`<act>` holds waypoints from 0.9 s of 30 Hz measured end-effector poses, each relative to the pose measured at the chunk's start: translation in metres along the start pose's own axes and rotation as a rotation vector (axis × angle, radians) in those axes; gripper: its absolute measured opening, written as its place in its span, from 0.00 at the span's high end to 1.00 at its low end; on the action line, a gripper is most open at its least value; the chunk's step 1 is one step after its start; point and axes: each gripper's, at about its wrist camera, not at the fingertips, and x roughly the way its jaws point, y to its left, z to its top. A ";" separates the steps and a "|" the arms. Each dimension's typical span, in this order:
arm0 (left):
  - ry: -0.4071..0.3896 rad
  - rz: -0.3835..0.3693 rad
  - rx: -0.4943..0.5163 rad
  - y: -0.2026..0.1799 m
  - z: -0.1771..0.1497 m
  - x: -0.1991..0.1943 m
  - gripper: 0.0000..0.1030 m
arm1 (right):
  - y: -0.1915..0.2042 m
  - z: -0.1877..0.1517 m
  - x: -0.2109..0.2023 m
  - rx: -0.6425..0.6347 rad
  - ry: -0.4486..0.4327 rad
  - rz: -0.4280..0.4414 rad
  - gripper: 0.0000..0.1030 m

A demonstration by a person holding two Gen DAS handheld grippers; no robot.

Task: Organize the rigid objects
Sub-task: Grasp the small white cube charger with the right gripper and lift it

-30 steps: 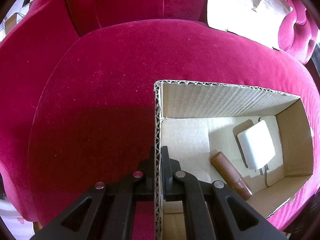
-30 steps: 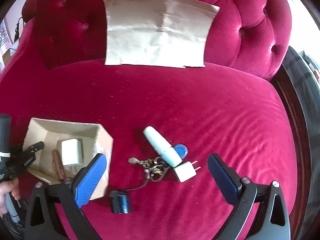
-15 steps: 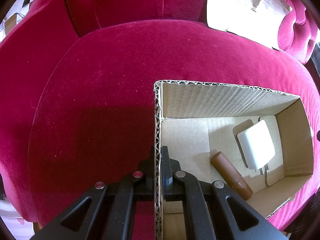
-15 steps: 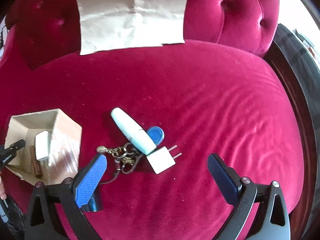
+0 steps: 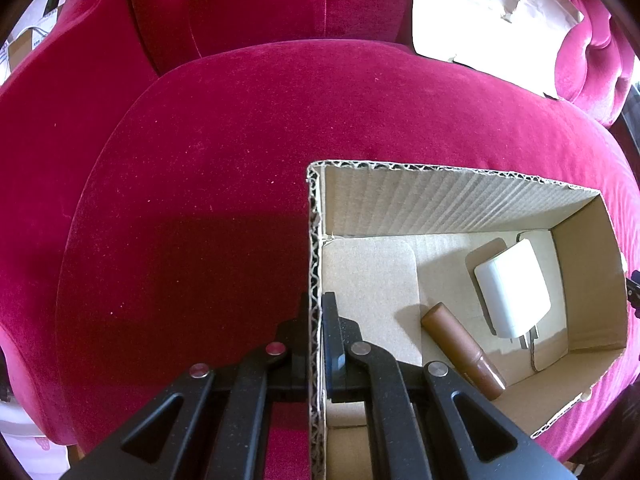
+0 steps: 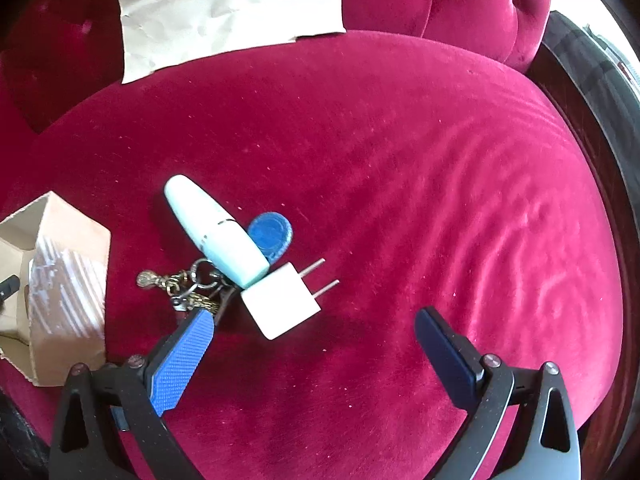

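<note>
Left tongs [image 5: 315, 312]: jaws together, clamped on the near wall of the cardboard box [image 5: 440, 196], one finger inside, one outside. Box sits open-topped on the crimson velvet seat cushion [image 5: 200, 200].

Box contents: white charger [image 5: 512, 292] with prongs pointing toward the near side, and a brown cylinder [image 5: 460, 350] lying just beside it on the box floor.

Right tongs [image 6: 312, 332]: jaws wide apart, nothing between the pads, above the cushion. Left blue pad [image 6: 182, 360] overlaps the edge of a key bunch [image 6: 188, 284].

Loose items on the cushion, right of the box: pale mint tube [image 6: 216, 230], a blue round cap [image 6: 272, 234] touching the tube's far side, a white plug adapter [image 6: 282, 306] touching the tube's near end, prongs pointing right.

Crumpled brown paper [image 6: 224, 8] leans against the tufted backrest.
</note>
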 end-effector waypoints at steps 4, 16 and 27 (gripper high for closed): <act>0.000 0.000 0.000 0.000 0.000 0.000 0.97 | -0.004 0.002 0.001 0.016 -0.007 0.011 0.01; 0.000 -0.001 0.000 -0.001 0.001 0.001 0.97 | 0.011 0.016 0.003 -0.005 -0.005 0.039 0.59; -0.002 -0.002 0.002 0.001 0.002 0.002 0.97 | 0.018 0.011 -0.013 -0.003 -0.026 0.015 0.59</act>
